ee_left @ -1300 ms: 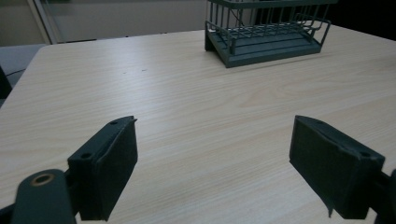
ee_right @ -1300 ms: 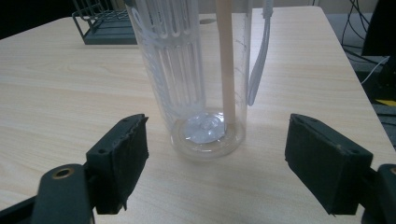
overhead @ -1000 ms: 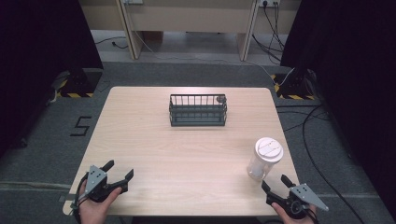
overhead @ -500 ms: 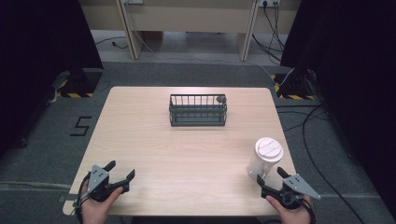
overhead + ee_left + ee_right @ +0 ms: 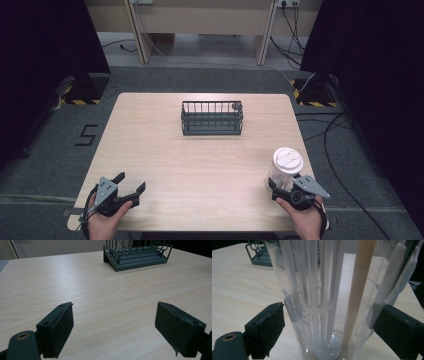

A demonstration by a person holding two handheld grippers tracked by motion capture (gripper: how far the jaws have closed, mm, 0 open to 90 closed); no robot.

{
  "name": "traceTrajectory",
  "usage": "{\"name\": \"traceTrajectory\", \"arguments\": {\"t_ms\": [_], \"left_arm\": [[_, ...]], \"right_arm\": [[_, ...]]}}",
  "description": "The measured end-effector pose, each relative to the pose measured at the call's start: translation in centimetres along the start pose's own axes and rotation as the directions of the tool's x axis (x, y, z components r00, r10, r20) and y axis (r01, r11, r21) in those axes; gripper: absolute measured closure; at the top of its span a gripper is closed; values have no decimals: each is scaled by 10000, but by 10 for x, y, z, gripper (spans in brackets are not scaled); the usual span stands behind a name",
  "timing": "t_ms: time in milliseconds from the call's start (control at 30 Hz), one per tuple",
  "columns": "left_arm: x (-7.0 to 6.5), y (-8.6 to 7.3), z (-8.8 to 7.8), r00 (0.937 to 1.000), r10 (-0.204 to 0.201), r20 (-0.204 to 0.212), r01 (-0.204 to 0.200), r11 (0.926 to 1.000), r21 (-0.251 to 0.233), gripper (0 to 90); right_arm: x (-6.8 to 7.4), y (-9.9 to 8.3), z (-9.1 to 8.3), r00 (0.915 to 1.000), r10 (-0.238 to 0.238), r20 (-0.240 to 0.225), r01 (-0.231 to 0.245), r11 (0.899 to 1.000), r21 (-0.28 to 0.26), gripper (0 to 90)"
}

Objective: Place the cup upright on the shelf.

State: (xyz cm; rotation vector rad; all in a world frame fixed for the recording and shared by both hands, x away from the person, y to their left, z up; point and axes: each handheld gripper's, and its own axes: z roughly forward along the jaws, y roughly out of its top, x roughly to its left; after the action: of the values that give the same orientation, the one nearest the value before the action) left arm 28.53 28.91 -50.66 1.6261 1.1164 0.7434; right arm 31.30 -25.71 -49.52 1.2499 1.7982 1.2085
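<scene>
1. Clear cup (image 5: pixel 285 170) with white lid, upright near the bench's (image 5: pixel 200 160) right front corner (ribbed insert visible inside).
2. Right hand-held gripper (image 5: pixel 278 189): spread, jaws flanking the cup, contact unclear.
3. Left hand-held gripper (image 5: pixel 131 187): spread, empty.
4. Wire rack (image 5: pixel 212 118): mid-rear.

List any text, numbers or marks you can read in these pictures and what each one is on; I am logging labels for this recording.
"5": black figure on the grey floor, left of the table.
Blue marking on the clear bottle wall, right gripper view: blurred, unreadable.
Faint graduation lines on the same bottle's right side: too small to read.
White lid: raised shapes, no legible text.
Wire rack: no text seen.
</scene>
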Motion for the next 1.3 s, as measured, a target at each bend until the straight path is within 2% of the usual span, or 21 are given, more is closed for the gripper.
{"name": "traceTrajectory", "arguments": {"t_ms": [433,800,1300], "left_arm": [[-2,0,0,9999,58,98,-58,10000,-24,150],[-1,0,0,9999,62,123,-62,10000,-39,153],[0,0,1,10000,27,75,-26,10000,-19,155]], "right_arm": [[-4,-1,6,9998,141,-147,-147,9991,-407,173],[-5,0,7,9995,-70,-303,54,9987,-501,182],[-4,16,10,9995,-204,-250,190,9984,-541,184]]}}
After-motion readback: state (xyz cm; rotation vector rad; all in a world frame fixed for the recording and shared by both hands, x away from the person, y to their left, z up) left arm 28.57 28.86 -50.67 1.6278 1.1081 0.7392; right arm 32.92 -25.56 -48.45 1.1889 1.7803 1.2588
